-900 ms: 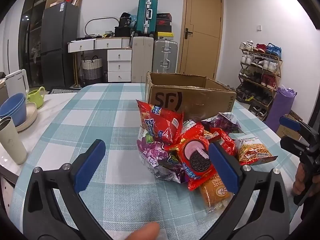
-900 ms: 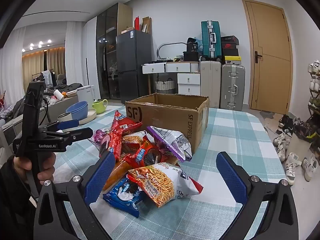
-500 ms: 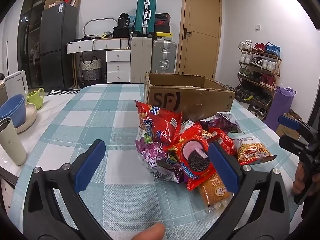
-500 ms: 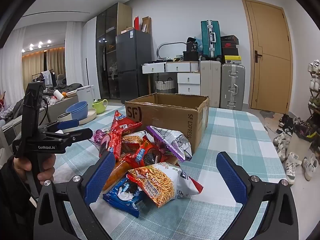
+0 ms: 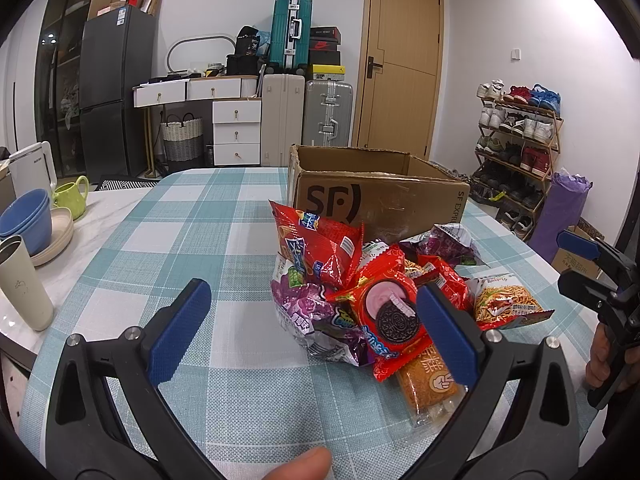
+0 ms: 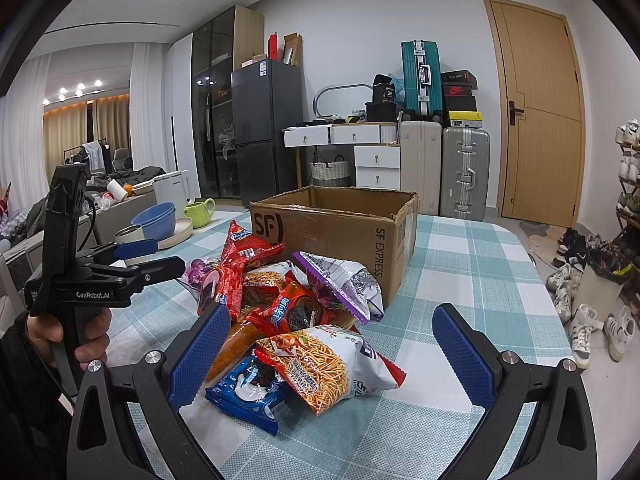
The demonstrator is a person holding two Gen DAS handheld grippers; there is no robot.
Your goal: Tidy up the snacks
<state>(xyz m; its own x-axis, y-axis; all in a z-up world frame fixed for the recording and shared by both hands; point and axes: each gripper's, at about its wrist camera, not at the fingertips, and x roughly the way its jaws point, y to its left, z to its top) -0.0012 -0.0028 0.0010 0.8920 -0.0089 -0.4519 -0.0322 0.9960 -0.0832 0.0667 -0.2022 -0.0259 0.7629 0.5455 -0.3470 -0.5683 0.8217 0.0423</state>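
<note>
The surface [image 5: 192,216], covered by a teal-and-white checked cloth, is carrying an open cardboard box [image 5: 376,200] and, directly in front of it, a loose pile of snack packets [image 5: 360,292]; nothing in the pile is showing any shift against the preceding frames, and both tools are holding the same stand-off position as before, so the judgement is that sorting is not yet starting and every packet is still waiting outside the box. The box is showing "SF" on its front face and "SF EXPRESS" [image 6: 380,252] on its side face. The left hand-held gripper [image 5: 312,328] is hanging with its blue pads spread wide, nothing between them, its right pad [image 5: 446,338] overlapping the near edge of the pile in view. The right hand-held gripper [image 6: 328,354] is likewise standing fully apart and empty, framing the pile from the opposite side. In the right wrist view the left tool's body is reading "GenRobot.AI" [image 6: 93,295]. Within the pile, a tall red chip bag [image 5: 316,248] is leaning upright, a purple bag [image 5: 308,312] is lying under it, a red Oreo packet [image 5: 390,316] is facing the left camera, a blue Oreo packet [image 6: 252,386] and a noodle-snack bag [image 6: 320,364] are lying nearest the right tool. Smaller print is not legible.
</note>
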